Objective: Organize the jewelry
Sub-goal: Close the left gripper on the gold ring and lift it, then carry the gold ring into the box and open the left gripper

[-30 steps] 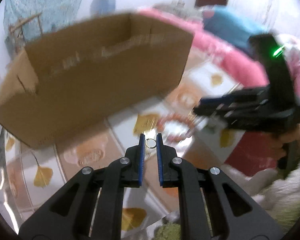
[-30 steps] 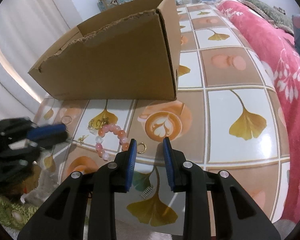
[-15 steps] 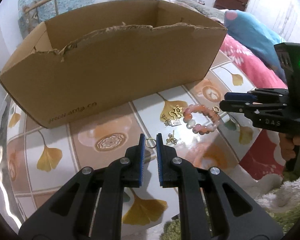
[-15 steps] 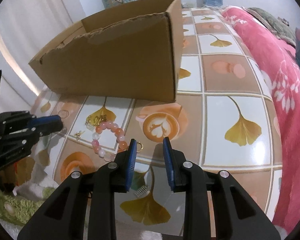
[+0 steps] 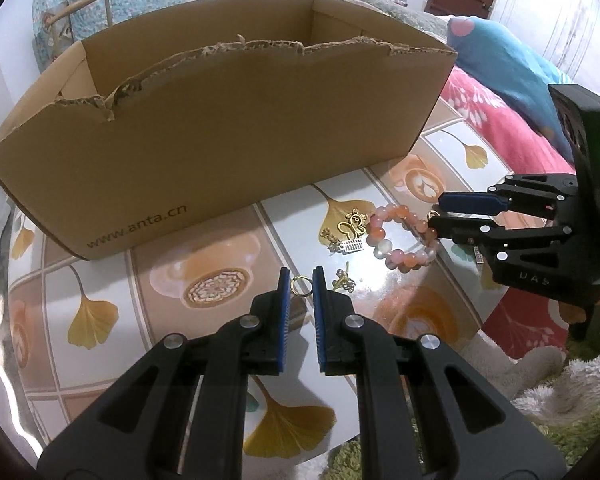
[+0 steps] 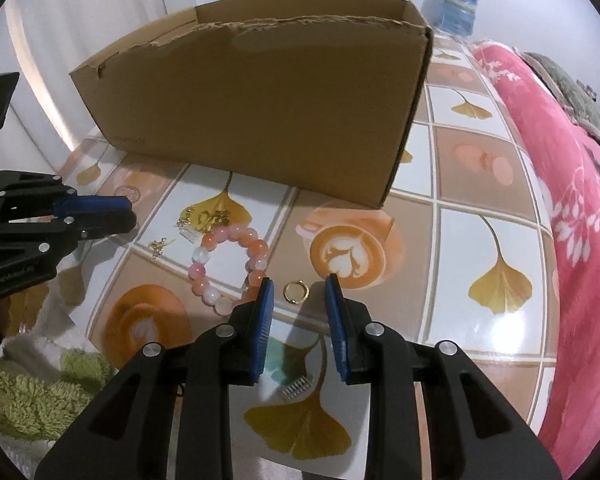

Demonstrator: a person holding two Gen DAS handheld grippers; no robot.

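Observation:
My left gripper (image 5: pixel 300 283) is shut on a small gold ring (image 5: pixel 300 285), held just above the tiled table. My right gripper (image 6: pixel 298 294) is open, its fingers either side of a second gold ring (image 6: pixel 296 292) that lies on the table. A pink bead bracelet (image 6: pixel 228 268) lies just left of that ring; it also shows in the left wrist view (image 5: pixel 404 240). Gold charms (image 5: pixel 350 232) and a small gold earring (image 5: pixel 342 282) lie next to the bracelet. An open cardboard box (image 5: pixel 220 128) stands behind the jewelry.
A small silver comb-like piece (image 6: pixel 298 390) lies on the table under my right gripper. A pink blanket (image 6: pixel 560 160) runs along the table's right side. A green shaggy rug (image 6: pixel 28 396) lies below the table's near edge. A water jug (image 6: pixel 456 8) stands far behind the box.
The left gripper has swung from close under the box to face the table, still holding its ring. The right gripper has moved forward, so the second ring now lies between its fingers.

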